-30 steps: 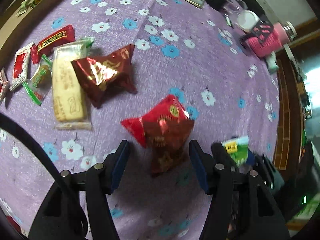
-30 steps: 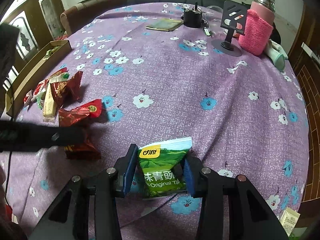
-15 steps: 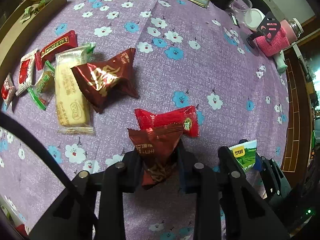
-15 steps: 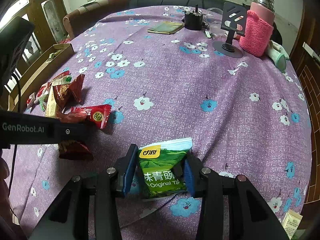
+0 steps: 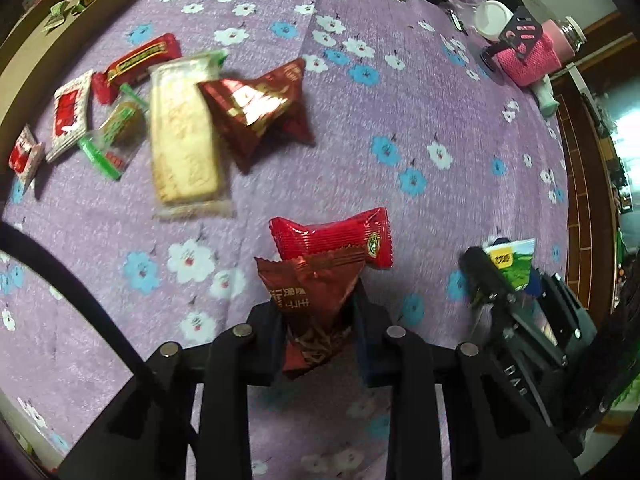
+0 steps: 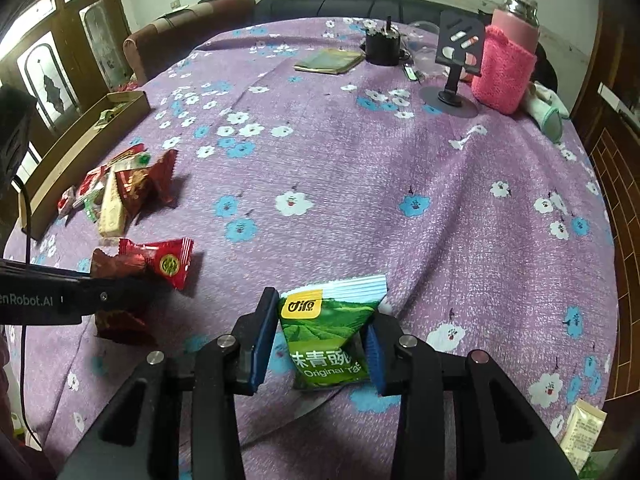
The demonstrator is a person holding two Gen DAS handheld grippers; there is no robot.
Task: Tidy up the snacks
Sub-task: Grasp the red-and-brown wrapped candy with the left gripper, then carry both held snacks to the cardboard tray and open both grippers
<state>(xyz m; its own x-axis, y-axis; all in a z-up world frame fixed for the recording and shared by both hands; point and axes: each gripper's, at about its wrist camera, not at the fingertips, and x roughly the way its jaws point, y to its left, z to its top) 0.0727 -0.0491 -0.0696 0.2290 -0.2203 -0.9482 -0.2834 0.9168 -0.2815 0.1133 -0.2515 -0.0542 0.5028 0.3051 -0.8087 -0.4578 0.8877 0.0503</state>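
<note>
We are pinching a dark red foil snack packet (image 5: 316,296) in the left claw (image 5: 318,334) above the worktop (image 6: 360,184), just before a bright red packet (image 5: 336,240). The right claw (image 6: 318,344), its jaws closing, is gripping a green packet (image 6: 328,336) reading "Original", its yellow logo illegible.

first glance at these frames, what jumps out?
Each gripper has a snack between its fingers: the left gripper is shut on a dark red packet, and the right gripper is closing on a green packet. A bright red packet lies just past the dark red one, with a loose snack pile beside a cardboard box.
</note>
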